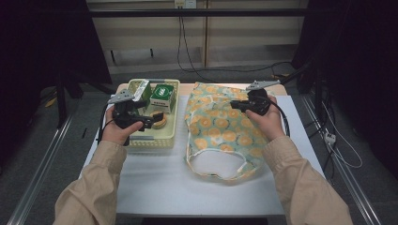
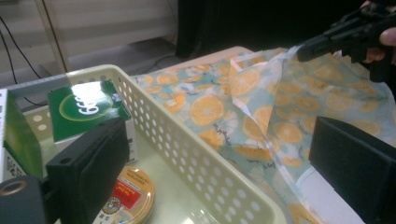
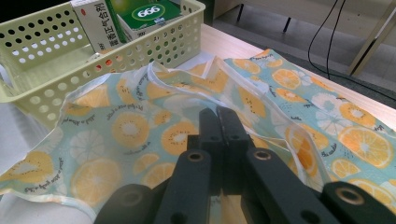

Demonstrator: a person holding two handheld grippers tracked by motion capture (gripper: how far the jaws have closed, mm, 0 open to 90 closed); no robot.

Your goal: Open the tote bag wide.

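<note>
Two tongs are at work: the right tongs (image 3: pixel 219 126) are clamped together on a fold of the orange-print bag (image 1: pixel 220 131), which lies on the table (image 1: pixel 155 183) just beside the basket (image 1: pixel 162 138). Left tongs (image 2: pixel 219 158) hang wide apart over the basket's rim, holding nothing.

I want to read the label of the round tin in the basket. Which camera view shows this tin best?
The left gripper view: the round tin lies close, its red and gold lid facing the camera, partly behind a jaw. The high view shows it small in the basket. In the right gripper view only a red glimpse shows through the holes.
</note>
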